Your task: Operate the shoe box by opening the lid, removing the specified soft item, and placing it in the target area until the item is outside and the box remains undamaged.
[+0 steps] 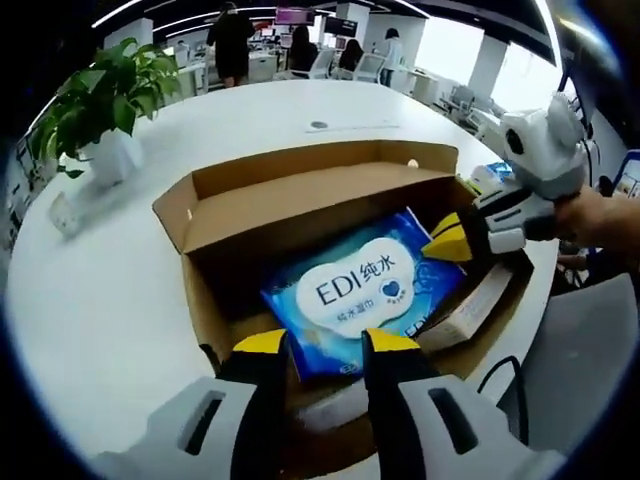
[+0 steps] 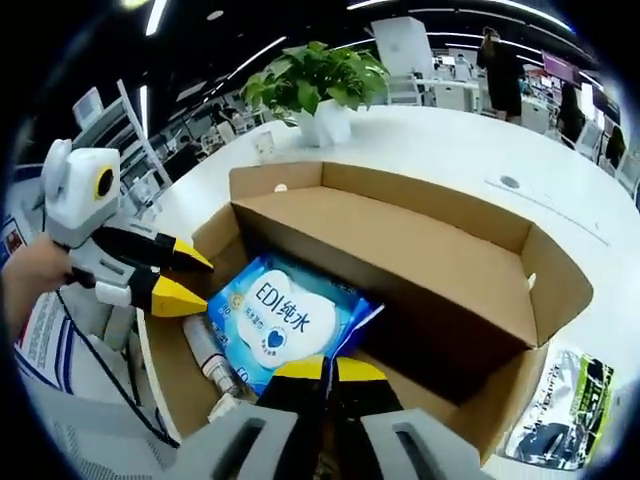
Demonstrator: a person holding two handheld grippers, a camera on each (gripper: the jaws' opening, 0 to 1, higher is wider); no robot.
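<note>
An open brown cardboard box point(image 1: 250, 215) point(image 2: 440, 270) stands on a white table with its lid flap folded back. Inside lies a blue and white pack of wet wipes point(image 1: 360, 290) point(image 2: 280, 320), the soft item. My left gripper point(image 1: 327, 345) point(image 2: 188, 277) is open at the box's near end, its yellow-tipped jaws straddling the pack's edge. The jaws of my right gripper point(image 2: 330, 372) point(image 1: 447, 243) are pressed together on the pack's opposite corner, inside the box.
A slim tube point(image 2: 205, 355) and a small carton point(image 1: 470, 310) lie in the box beside the pack. A potted plant point(image 1: 105, 110) point(image 2: 320, 85) stands on the table point(image 1: 90, 310) behind the box. A leaflet point(image 2: 565, 410) lies beside the box. People stand far back.
</note>
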